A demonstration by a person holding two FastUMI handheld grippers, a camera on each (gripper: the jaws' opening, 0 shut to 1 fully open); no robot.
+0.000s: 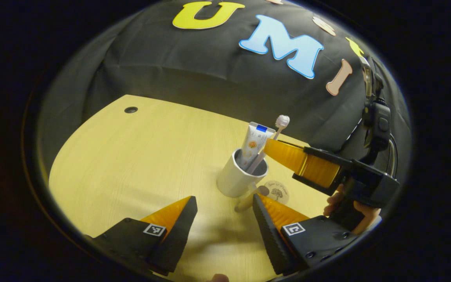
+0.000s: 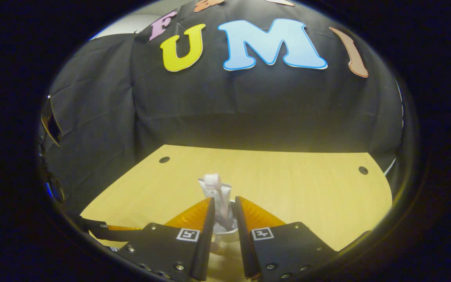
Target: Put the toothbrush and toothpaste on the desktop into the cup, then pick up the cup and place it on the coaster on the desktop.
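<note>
Risk entry: my right gripper (image 2: 223, 211), nearly closed around the toothbrush (image 1: 281, 122) in the cup (image 1: 238, 177) beside the coaster (image 1: 277, 191), could tip it withdrawing; left gripper (image 1: 225, 207) wide open, empty.

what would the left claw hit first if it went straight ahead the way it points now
Probably the white cup holding the toothpaste and toothbrush; it stands just ahead of the open left claw, slightly right of centre. Depth is uncertain; the coaster lies further right.

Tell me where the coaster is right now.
In the left gripper view, the coaster lies on the desk just right of the cup, near the left hand-held gripper.
</note>
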